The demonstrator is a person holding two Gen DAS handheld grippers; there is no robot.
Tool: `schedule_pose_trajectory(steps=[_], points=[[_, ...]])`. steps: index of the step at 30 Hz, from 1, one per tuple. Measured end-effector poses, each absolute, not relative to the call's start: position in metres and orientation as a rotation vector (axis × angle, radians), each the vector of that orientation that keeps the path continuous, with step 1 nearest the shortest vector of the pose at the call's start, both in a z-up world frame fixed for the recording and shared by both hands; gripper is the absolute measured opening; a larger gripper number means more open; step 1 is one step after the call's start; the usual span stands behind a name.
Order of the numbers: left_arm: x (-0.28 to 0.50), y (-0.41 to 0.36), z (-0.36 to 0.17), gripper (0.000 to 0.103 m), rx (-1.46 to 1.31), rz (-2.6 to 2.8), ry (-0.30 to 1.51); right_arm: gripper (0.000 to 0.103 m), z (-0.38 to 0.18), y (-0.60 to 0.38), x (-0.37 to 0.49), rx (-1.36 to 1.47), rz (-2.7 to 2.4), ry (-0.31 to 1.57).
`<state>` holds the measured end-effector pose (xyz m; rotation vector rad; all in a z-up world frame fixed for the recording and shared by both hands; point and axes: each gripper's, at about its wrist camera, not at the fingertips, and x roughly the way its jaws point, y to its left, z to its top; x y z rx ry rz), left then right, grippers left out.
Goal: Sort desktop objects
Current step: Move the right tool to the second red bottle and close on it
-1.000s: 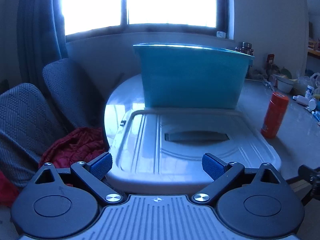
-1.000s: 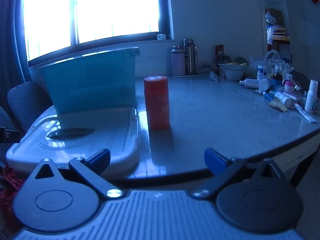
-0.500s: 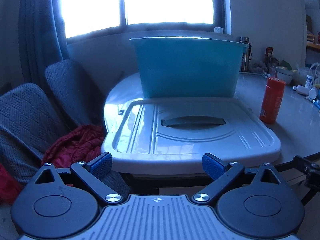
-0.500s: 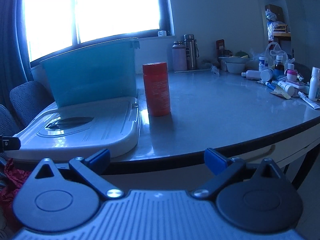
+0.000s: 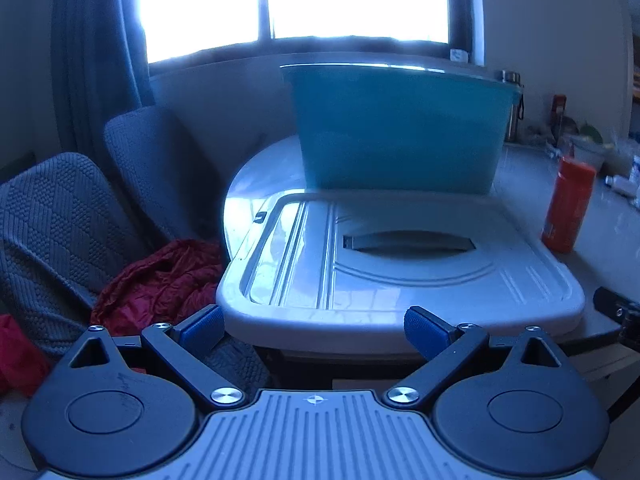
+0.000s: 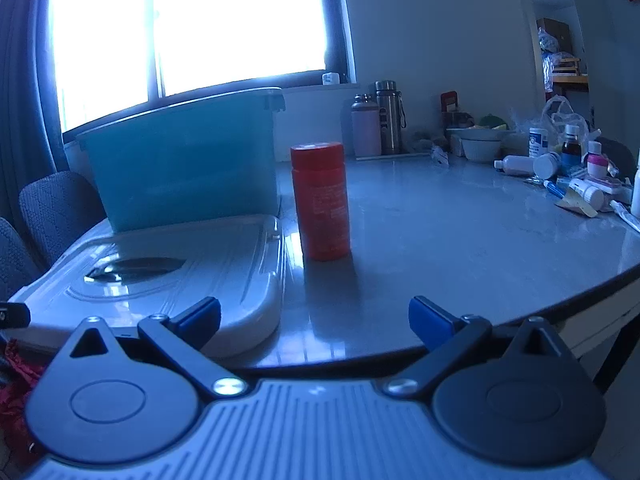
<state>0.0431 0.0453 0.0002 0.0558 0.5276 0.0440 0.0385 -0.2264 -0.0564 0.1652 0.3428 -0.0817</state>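
The tabletop (image 6: 460,232) lies ahead of both pairs of jaws, and its near edge is just in front of them. On it, straight ahead of the left jaws and far from them, stands a big blue bin (image 5: 400,132), upright. A white lid (image 5: 400,264) lies flat in front of the bin, touching its base or almost, and its near edge hangs over the tabletop edge just beyond the left jaws. An orange bottle (image 6: 322,200) stands upright just beside the right edge of the lid, ahead of the right jaws and a little to their left. Many small bottles and tubes (image 6: 576,184) lie far to the right. The left gripper (image 5: 314,328) has its jaws wide apart and holds nothing. The right gripper (image 6: 316,318) also has wide jaws with nothing between them.
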Motion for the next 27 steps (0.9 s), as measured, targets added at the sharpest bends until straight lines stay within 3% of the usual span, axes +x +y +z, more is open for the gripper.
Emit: schedule_pose_trajectory(steps=[27], points=[[0.097,0.035,0.004,0.098,0.082,0.073,0.562,0.101,-0.053,-0.239,0.136,0.194,-0.062,0.375]])
